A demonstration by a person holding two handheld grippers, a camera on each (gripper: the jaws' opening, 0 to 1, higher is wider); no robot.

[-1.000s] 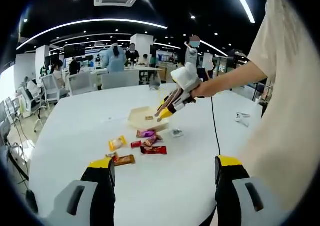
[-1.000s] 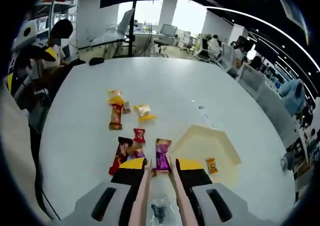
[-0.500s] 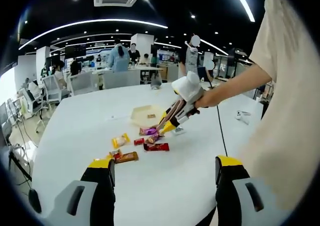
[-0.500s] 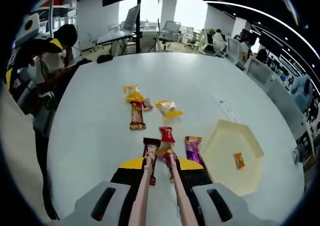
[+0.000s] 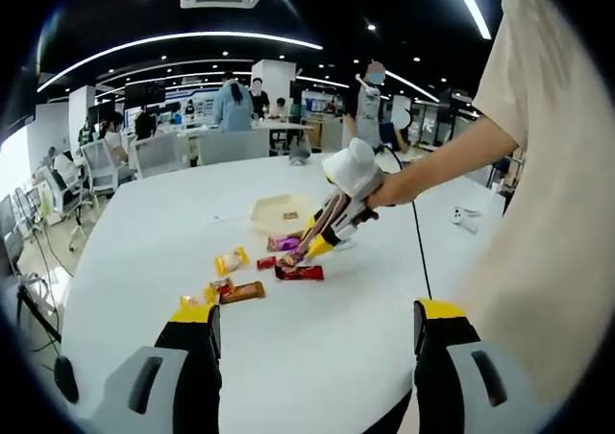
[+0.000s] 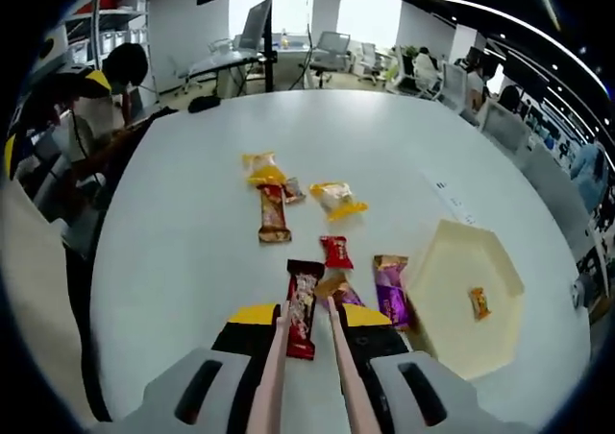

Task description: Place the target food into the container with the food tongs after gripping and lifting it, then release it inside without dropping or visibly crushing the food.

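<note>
Snacks lie scattered on the white desk [image 6: 192,223], and the right tongs [image 6: 305,311] are low over the nearest of them. The dark red wrapped bar [image 6: 304,307] sits directly at the tips, its long axis running nearly along the line of the tongs, so its near end lies between the two pink tong arms. A small tan wrapped piece [image 6: 332,285] rests just off the right tip, touching the purple packet [image 6: 391,289] side of the cluster; which of the two is the target I cannot tell. The right tongs are narrowly parted, tips straddling the bar's end, not visibly squeezing it; nothing is lifted. Seen from the left gripper view, the right tongs [image 5: 298,253] slant down to the same cluster.

The cream hexagonal tray [image 6: 461,261], with one small orange snack [image 6: 479,302] already in it, lies to the right of the tongs, beyond the purple packet. The right hand is clearly the nearer one; the left tongs [image 5: 312,321] hang well back, jaws spread wide and empty.
</note>
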